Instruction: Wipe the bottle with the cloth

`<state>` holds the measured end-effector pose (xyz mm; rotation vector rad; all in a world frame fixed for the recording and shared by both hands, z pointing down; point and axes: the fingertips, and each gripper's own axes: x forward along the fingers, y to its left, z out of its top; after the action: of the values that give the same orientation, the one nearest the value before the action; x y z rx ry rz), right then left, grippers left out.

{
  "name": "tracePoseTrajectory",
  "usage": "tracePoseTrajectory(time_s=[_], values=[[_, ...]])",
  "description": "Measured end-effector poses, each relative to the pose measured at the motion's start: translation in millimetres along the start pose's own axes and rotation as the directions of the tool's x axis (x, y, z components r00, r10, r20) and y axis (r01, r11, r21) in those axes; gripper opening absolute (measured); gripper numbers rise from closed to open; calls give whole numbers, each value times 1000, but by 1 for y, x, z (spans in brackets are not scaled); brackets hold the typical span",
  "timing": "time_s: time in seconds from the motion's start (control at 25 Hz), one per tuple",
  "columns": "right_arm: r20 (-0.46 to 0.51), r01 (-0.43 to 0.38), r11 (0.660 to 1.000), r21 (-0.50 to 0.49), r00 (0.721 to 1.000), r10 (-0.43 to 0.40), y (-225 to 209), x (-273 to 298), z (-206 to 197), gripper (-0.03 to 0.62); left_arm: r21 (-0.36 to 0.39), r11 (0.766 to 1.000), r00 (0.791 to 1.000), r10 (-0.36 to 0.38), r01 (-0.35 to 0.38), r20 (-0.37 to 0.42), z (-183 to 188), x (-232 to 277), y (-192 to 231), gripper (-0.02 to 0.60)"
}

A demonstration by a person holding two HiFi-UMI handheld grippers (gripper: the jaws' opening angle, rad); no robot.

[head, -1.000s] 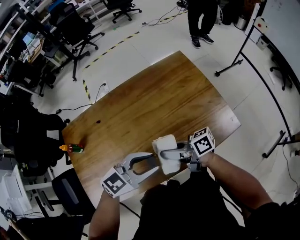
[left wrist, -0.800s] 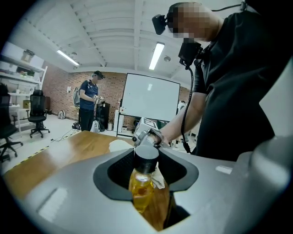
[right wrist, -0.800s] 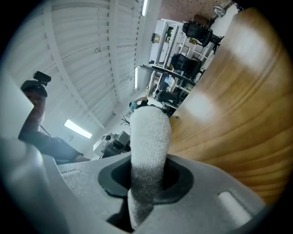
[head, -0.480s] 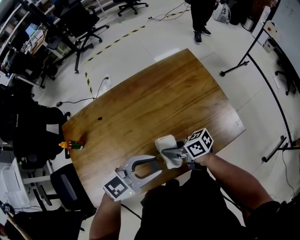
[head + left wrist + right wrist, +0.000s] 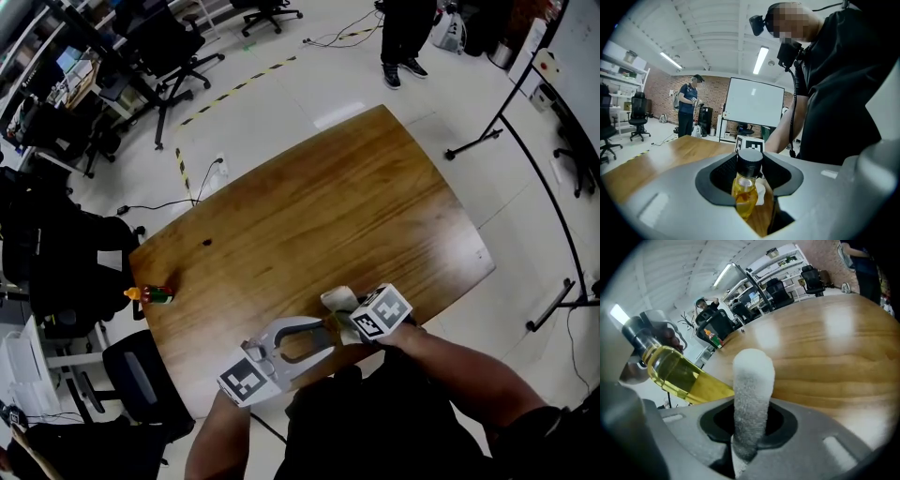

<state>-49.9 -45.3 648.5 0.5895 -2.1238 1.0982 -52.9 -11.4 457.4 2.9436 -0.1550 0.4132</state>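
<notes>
Above the worktop (image 5: pixel 309 216), the right gripper (image 5: pixel 750 427), jaws clamping the white cloth (image 5: pixel 752 390), has moved in beside the black-capped bottle (image 5: pixel 745 187) gripped by the left gripper (image 5: pixel 330 339), so wiping can start.

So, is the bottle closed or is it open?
Closed. A black cap sits on the neck of the bottle, which holds yellow liquid; the left gripper view shows this clearly.

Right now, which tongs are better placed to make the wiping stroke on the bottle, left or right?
Right. The right tongs pinch the white cloth close beside the bottle; the left tongs are occupied gripping that bottle.
</notes>
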Motion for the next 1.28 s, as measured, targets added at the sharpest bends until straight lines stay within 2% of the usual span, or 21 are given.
tracePoseTrajectory(time_s=[0.16, 0.28, 0.4, 0.52, 0.72, 0.8, 0.84, 0.88, 0.92, 1.0, 1.04, 1.12, 1.2, 1.24, 1.28], values=[[13, -13, 1000, 10, 1000, 13, -1, -2, 0, 72, -2, 1000, 1000, 11, -11, -5, -3, -2, 0, 183], [115, -44, 998, 53, 993, 38, -2, -25, 12, 72, -8, 999, 999, 36, -36, 9, -4, 2, 1, 187], [231, -76, 992, 98, 972, 52, 0, -59, 26, 72, -32, 997, 997, 74, -74, 16, -4, 3, 4, 195], [283, -91, 991, 97, 957, 60, 7, -92, 29, 72, -67, 992, 993, 111, -108, 36, -5, 2, 6, 236], [352, -68, 996, 65, 935, 41, 24, -129, 24, 73, -147, 982, 987, 130, -116, 90, -8, -17, -10, 256], [400, -59, 994, 88, 916, 19, 31, -139, 20, 74, -195, 971, 978, 165, -138, 124, -9, -28, -16, 256], [423, -56, 994, 99, 906, 9, 35, -144, 18, 74, -231, 958, 969, 204, -170, 136, -11, -34, -15, 250], [440, -54, 993, 105, 898, 2, 38, -148, 15, 74, -279, 936, 956, 260, -215, 137, -14, -40, -12, 230], [448, -48, 993, 104, 894, -3, 41, -152, 12, 74, -337, 902, 937, 326, -270, 122, -19, -46, -6, 196], [442, -28, 996, 85, 897, -12, 47, -157, 4, 74, -451, 808, 892, 449, -379, 55, -33, -55, 4, 46], [435, -19, 997, 68, 900, -13, 50, -159, 0, 74, -497, 759, 870, 492, -421, 15, -40, -58, 5, 17], [427, -9, 1000, 25, 904, -2, 56, -165, -4, 74, -562, 662, 827, 557, -496, -75, -51, -66, -2, 17], [427, -10, 1000, -24, 904, 19, 60, -180, -1, 74, -592, 569, 776, 610, -571, -162, -56, -70, -11, 17], [429, -12, 999, -46, 903, 31, 61, -189, 0, 74, -595, 532, 751, 631, -602, -195, -57, -70, -17, 17], [430, -15, 998, -69, 902, 43, 62, -199, 0, 74, -593, 506, 730, 648, -627, -218, -58, -69, -25, 17]])
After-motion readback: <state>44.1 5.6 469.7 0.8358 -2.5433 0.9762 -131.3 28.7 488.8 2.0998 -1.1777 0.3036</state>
